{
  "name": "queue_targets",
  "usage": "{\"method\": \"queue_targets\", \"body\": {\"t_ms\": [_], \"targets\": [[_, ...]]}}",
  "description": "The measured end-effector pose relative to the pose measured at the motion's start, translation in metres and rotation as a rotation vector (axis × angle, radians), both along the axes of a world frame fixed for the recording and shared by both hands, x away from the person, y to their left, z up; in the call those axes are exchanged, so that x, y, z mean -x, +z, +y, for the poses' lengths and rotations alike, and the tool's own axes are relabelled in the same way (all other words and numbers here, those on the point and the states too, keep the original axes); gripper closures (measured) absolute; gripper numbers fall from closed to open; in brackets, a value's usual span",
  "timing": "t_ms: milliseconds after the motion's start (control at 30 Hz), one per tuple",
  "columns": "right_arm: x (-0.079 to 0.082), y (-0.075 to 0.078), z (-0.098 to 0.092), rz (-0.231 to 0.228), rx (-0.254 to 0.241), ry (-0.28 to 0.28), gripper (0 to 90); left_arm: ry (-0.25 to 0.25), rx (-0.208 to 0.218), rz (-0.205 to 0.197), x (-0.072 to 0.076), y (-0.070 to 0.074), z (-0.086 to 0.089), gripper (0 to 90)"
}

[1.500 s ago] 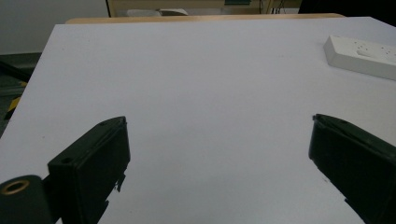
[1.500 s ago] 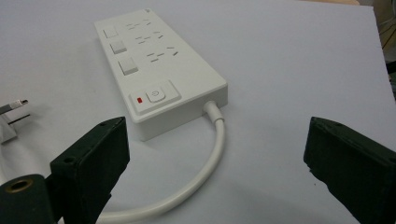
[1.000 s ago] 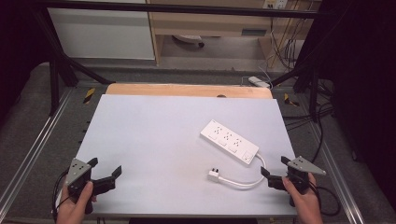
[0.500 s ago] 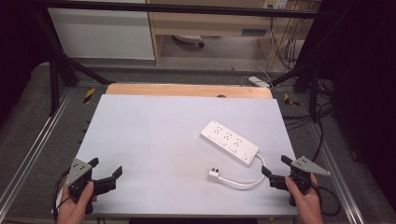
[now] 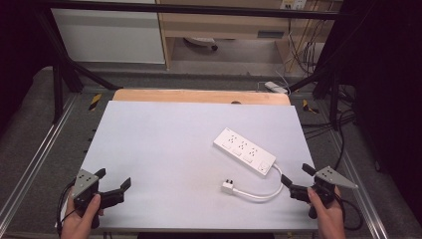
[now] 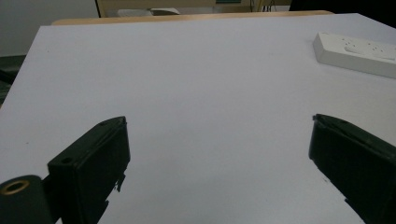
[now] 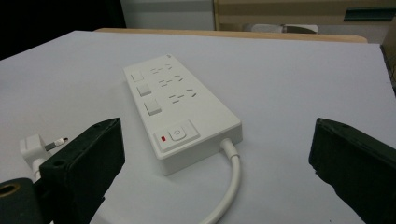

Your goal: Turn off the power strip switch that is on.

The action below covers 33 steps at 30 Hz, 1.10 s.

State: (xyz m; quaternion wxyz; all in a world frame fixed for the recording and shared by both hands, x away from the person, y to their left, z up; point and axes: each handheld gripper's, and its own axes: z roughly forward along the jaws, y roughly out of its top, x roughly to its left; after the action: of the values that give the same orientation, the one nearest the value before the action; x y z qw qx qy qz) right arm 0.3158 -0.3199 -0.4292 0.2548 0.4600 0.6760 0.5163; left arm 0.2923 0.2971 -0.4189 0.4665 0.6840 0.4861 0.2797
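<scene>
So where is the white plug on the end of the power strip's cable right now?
The white plug lies on the grey table, right of centre in the high view, just nearer the person than the white rectangular power strip, left of the right gripper.

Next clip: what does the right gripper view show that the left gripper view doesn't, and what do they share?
Right gripper view alone: the white power strip's red-marked power button, the white cable leaving its near end, and the white plug lying on the table beside the view's left jaw.
Left gripper view alone: a wide bare stretch of table ahead of the jaws, with the strip far off to one side.
Both: open black jaws holding nothing, the light grey tabletop, the white rectangular power strip, and the wooden edge along the far side.
</scene>
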Motion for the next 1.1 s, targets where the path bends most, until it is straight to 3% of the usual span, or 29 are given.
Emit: {"method": "queue_targets", "body": {"t_ms": [333, 700, 867, 1100], "targets": [[0.000, 0.005, 0.000, 0.001, -0.028, -0.011, 2.9, -0.003, -0.003, 0.002, 0.000, 0.000, 0.000, 5.1], [-0.009, 0.012, 0.009, 0.029, 0.006, -0.027, 3.3, -0.010, -0.005, 0.009, -0.001, -0.002, 0.000, 5.1], [-0.015, 0.012, 0.017, 0.048, 0.030, -0.010, 3.6, -0.019, -0.007, 0.012, -0.002, -0.002, -0.001, 5.1], [-0.016, 0.014, 0.019, 0.051, 0.027, -0.006, 4.3, -0.019, -0.010, 0.018, -0.003, -0.003, -0.001, 5.1]]}}
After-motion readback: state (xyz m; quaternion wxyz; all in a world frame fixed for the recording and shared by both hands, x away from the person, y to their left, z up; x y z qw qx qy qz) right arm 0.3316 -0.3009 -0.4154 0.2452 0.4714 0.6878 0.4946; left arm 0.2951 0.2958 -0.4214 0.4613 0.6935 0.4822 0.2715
